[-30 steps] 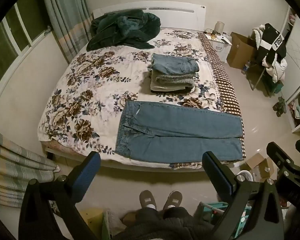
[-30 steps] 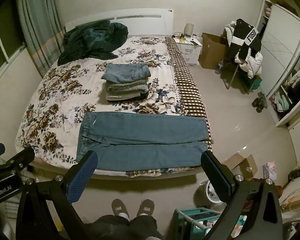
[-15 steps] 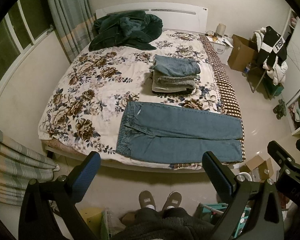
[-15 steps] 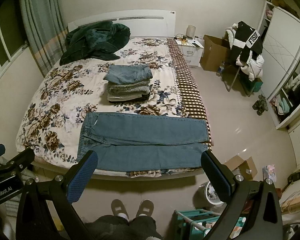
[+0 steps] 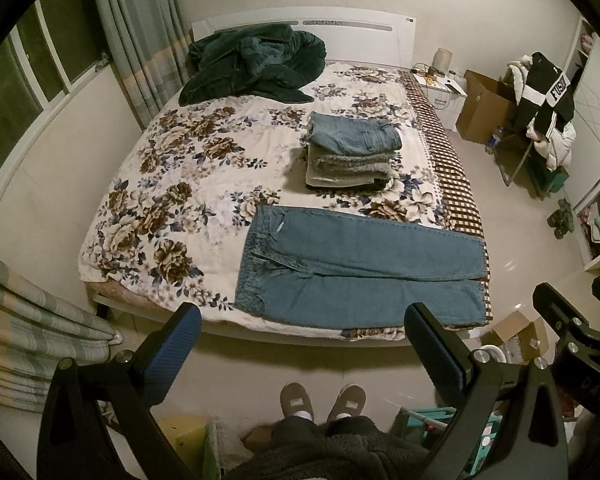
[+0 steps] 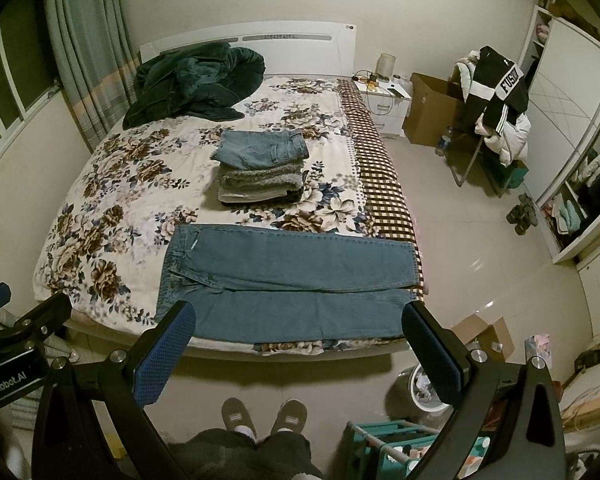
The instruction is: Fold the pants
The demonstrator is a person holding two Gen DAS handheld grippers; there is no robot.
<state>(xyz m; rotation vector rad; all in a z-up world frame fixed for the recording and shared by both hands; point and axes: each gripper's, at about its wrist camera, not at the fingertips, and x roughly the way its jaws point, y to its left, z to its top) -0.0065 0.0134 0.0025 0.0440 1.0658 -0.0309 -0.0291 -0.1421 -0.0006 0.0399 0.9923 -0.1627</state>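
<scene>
The pants (image 5: 356, 268) lie flat across the near edge of the bed (image 5: 168, 208), waistband to the left and legs running right, their cuffs reaching the bed's right edge. Behind them, toward the middle of the bed, sits a stack of folded clothes (image 5: 352, 156). Farther back, at the headboard on the left side, a blanket (image 5: 252, 68) lies heaped. Right of the bed's head stands a nightstand (image 6: 386, 106), with a cardboard box (image 6: 430, 110) on the floor beside it and a chair piled with jackets (image 6: 496, 104) farther right. The left tongs (image 5: 302, 346) and right tongs (image 6: 296, 344) hang over the floor in front of the bed, well apart from the pants.
</scene>
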